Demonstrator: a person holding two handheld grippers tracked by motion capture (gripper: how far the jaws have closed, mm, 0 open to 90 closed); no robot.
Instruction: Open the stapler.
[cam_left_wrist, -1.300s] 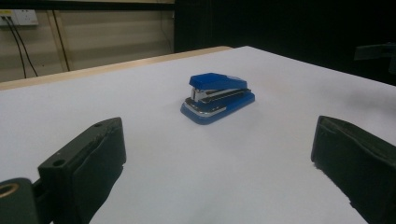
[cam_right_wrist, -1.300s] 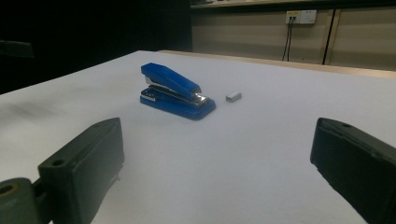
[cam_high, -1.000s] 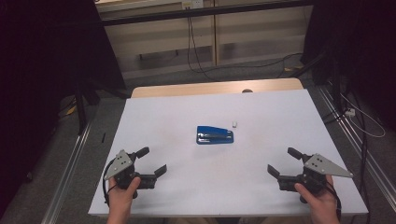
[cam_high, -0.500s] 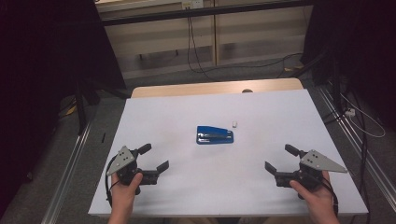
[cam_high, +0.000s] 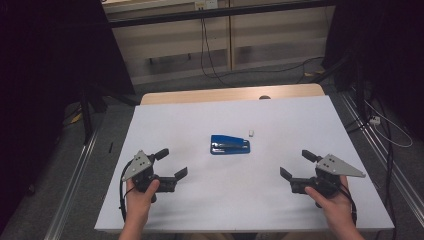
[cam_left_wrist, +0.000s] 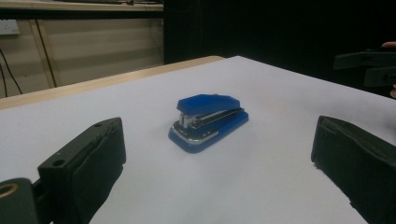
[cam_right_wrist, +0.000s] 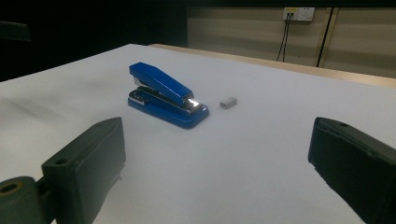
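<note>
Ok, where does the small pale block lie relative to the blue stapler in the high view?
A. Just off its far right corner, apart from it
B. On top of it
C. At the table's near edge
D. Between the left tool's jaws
A: the small pale block lies on the white table just beyond the blue stapler, at its far right corner, with a gap between them.

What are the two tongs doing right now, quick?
Left tongs: open, holding nothing, short of the stapler.
Right tongs: open, holding nothing.
</note>
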